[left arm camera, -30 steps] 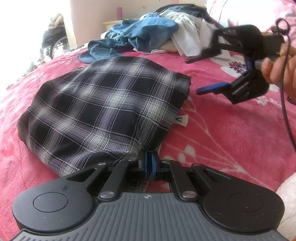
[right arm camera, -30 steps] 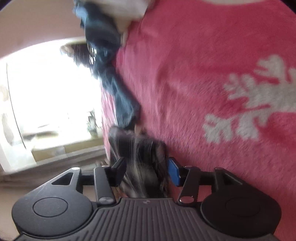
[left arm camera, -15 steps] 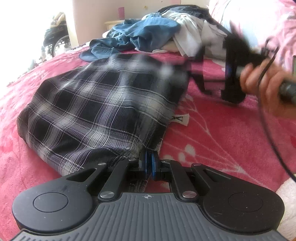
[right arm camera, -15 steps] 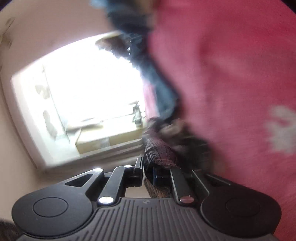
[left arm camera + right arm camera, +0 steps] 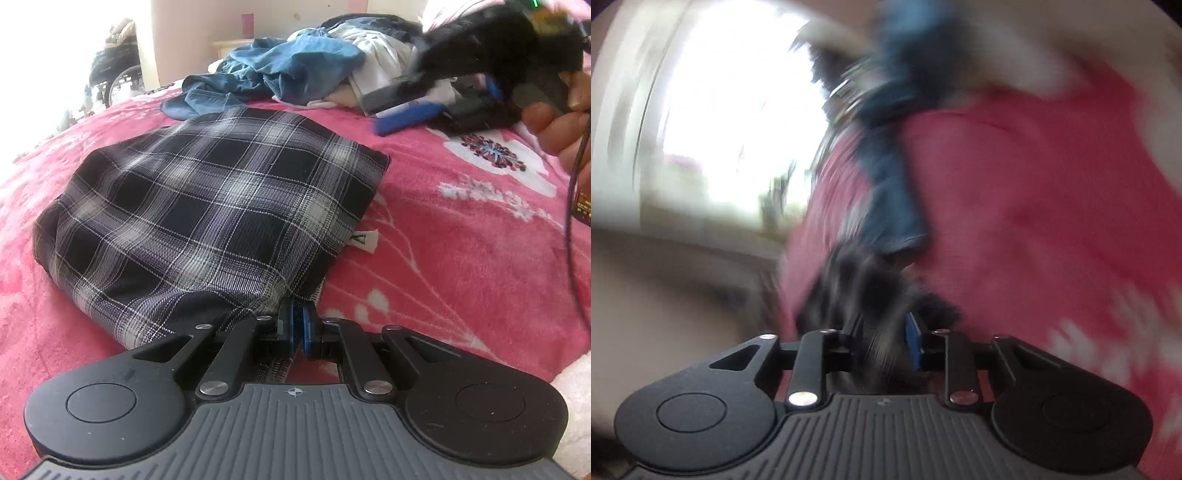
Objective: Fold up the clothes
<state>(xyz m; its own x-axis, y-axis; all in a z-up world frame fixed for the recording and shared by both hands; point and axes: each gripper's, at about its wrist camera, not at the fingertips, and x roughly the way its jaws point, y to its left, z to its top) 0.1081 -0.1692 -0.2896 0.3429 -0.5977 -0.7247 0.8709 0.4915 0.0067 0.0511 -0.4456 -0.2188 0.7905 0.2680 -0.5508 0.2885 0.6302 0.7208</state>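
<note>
A black-and-white plaid garment [image 5: 221,206] lies folded flat on the pink blanket [image 5: 461,258], with a white tag [image 5: 364,240] poking out of its right edge. My left gripper [image 5: 297,325] is shut on the garment's near edge, and cloth runs under its fingers. My right gripper [image 5: 373,116], blurred and held by a hand [image 5: 554,125], hovers open above the bed beyond the garment's far right corner, not touching it. In the blurred right wrist view the right gripper [image 5: 881,332] has its fingers apart, and the plaid garment [image 5: 864,280] shows beyond the gap.
A pile of blue and white clothes [image 5: 303,70] lies at the back of the bed; a blue garment [image 5: 894,192] from it shows in the right wrist view. A cable [image 5: 570,206] hangs from the hand. A wheeled object [image 5: 118,74] stands by the bright window.
Half a second ago the right gripper was shut on the plaid cloth at its far right corner. It has since opened and pulled back up and to the right. The left gripper has not moved.
</note>
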